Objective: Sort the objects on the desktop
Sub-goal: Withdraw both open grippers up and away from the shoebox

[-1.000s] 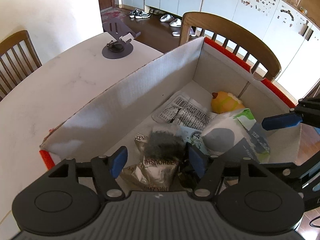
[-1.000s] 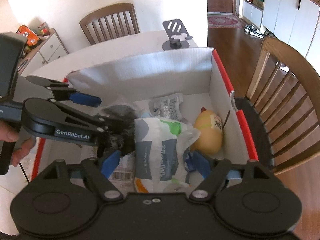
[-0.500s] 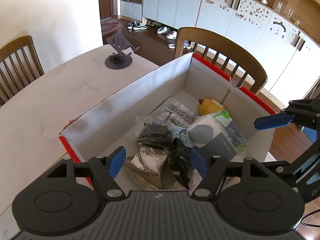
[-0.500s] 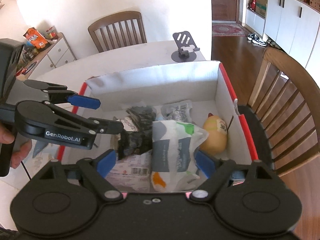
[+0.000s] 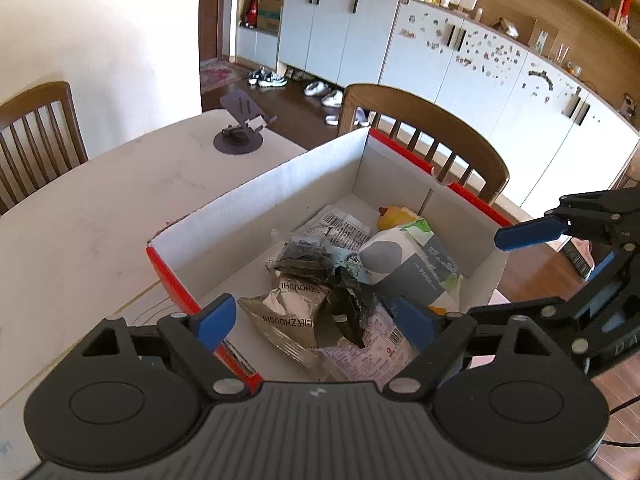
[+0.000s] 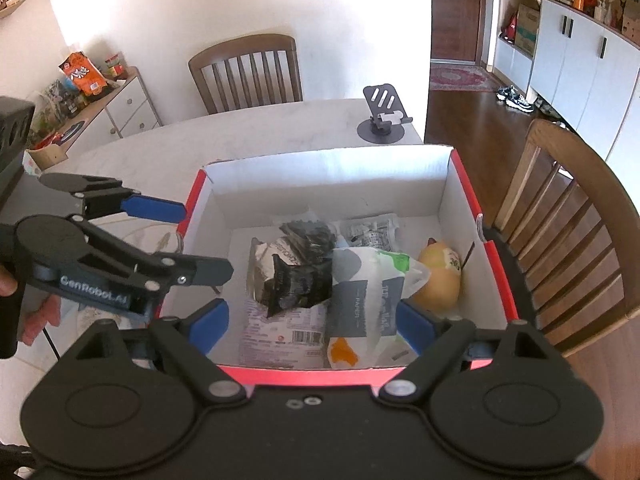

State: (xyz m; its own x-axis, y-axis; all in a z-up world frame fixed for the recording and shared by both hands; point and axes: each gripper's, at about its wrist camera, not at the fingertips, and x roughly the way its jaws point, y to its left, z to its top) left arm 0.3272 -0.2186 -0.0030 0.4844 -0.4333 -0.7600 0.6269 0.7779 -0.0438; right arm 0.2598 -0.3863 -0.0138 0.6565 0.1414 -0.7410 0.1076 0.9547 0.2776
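White marble-look table (image 6: 260, 136) fills the near ground, w/ wooden chairs round it and a grey phone stand (image 6: 382, 120) by the far edge; cabinets run along the back wall. On the table sits the red-edged cardboard box (image 6: 460, 184), and that's where the task's stuff is: a black crinkly packet (image 6: 298, 286) on top of a silver snack bag (image 5: 288, 312), a white/grey paper pack (image 6: 370, 292) lying lengthwise beside it, a printed sachet (image 6: 372, 230) toward the back, and a yellow round toy (image 6: 438, 276) tucked in the right corner. It looks piled loosely, not stacked, so I judge these were dropped in rather than arranged. My left gripper (image 5: 310, 320) hangs above the near-left rim, angled down into the box, jaws opening and wide apart w/ nothing pinched; the black packet shows btwn the blue pads (image 5: 214, 320) only because it lies below them. My right gripper (image 6: 310, 322) is over the near edge, jaws likewise opening, pads clear of the paper pack that sits under the gap. Both point down so I can see into the box. No loose item is in view on the tabletop, so sorting seems close to done.
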